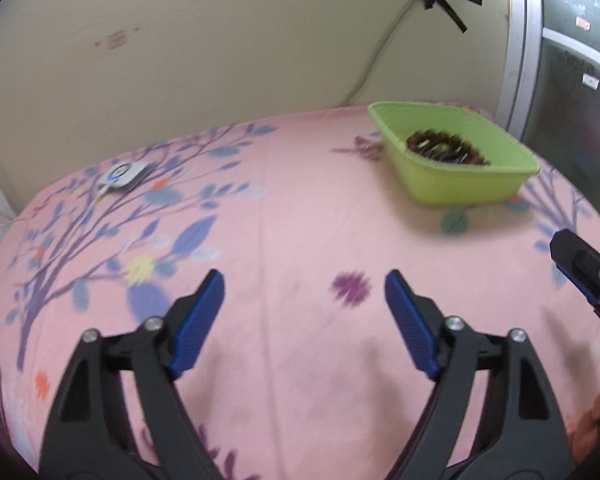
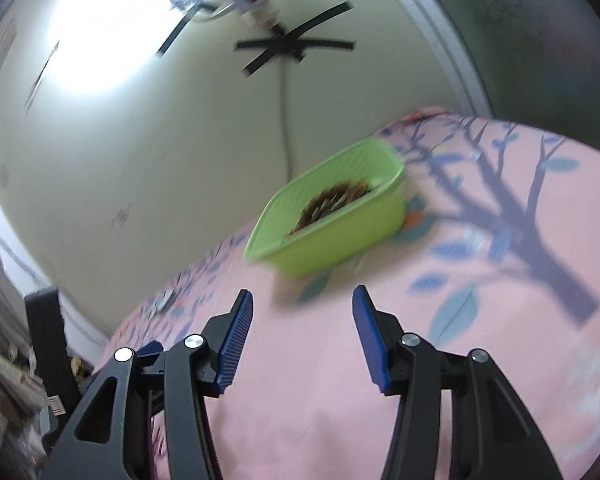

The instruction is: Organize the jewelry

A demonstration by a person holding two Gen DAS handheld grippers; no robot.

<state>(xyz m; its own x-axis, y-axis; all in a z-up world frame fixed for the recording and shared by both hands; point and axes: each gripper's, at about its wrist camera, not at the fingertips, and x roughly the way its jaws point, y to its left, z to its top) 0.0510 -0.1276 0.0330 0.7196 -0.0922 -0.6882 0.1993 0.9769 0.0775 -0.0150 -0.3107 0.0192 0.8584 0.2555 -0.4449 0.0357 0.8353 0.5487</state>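
Observation:
A green plastic bin stands on the pink floral bedsheet at the far right, with dark brown beaded bracelets inside it. My left gripper is open and empty, low over the sheet, well short of the bin. The tip of the right gripper shows at the right edge of the left wrist view. In the right wrist view the bin lies ahead, tilted in the frame, with the dark jewelry in it. My right gripper is open and empty, just in front of the bin.
A small white device with a cable lies on the sheet at the far left. A cream wall with black tape and a cord runs behind the bed. A grey door frame stands at the right. Clutter sits beside the bed.

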